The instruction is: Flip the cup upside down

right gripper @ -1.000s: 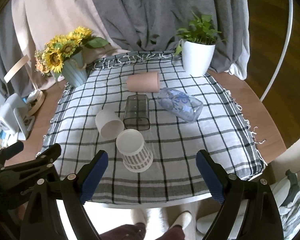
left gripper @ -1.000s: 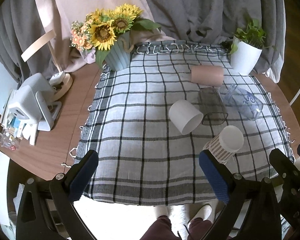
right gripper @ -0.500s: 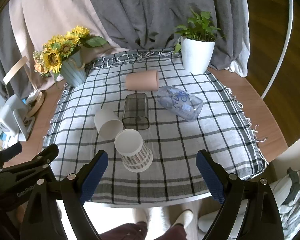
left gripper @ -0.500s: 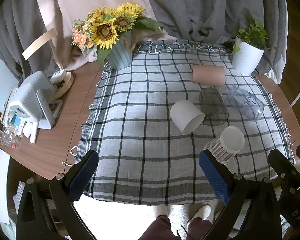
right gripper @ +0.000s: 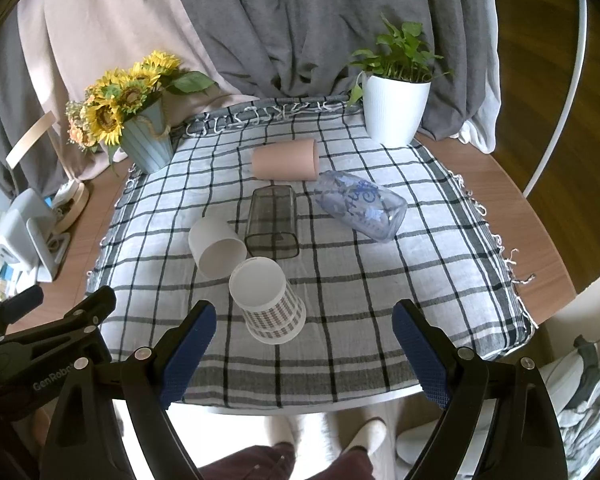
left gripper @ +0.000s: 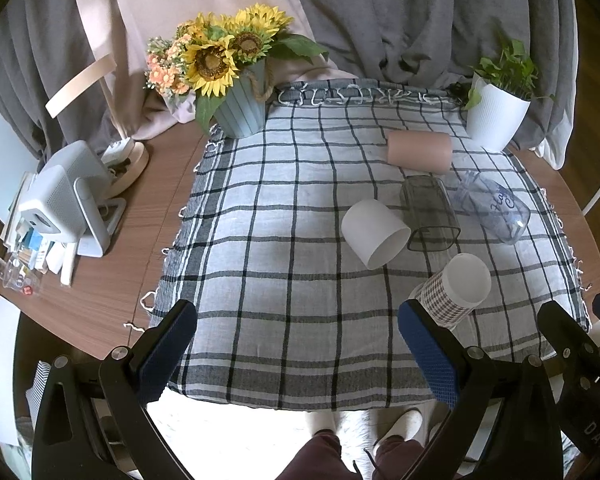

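Setting: a round wooden table (right gripper: 496, 184) spread with a grey-and-white checked cloth (right gripper: 380, 280), grey curtains behind
Left gripper (left gripper: 296, 344): black frame with blue-padded fingers (left gripper: 168, 344), jaws spread wide and holding nothing, poised above the near edge of the cloth and pointing toward 12 o'clock
Right gripper (right gripper: 304, 344): same build, blue pads (right gripper: 418, 352) wide apart and empty, held level over the near table edge, aimed toward 12 o'clock; the left gripper's black frame shows at its 9 o'clock
Task cup: a paper cup with a brown houndstooth-check sleeve and white inside (right gripper: 266, 300) lies tipped over on the cloth, open mouth facing up and toward 11 o'clock, just ahead of the right gripper and between its fingers in that view; in the left wrist view the same cup (left gripper: 454, 292) sits at 3 o'clock, just past the right-hand pad
Neighbours: a plain white cup on its side (right gripper: 216, 246) just beside the checked cup at its 11 o'clock; a smoky clear square-sided tumbler (right gripper: 272, 218) lying flat behind; a pink cup on its side (right gripper: 286, 160) farther back; a clear glass jar with blue lettering (right gripper: 360, 204) lying at 2 o'clock
Far edge: sunflowers in a pale blue ribbed pot (right gripper: 140, 136) at 10 o'clock, a green plant in a white ribbed pot (right gripper: 396, 112) at 1 o'clock
Table's left side: a white boxy device (left gripper: 66, 200) with papers beside it
Below: the person's legs and pale slippers (right gripper: 364, 434)
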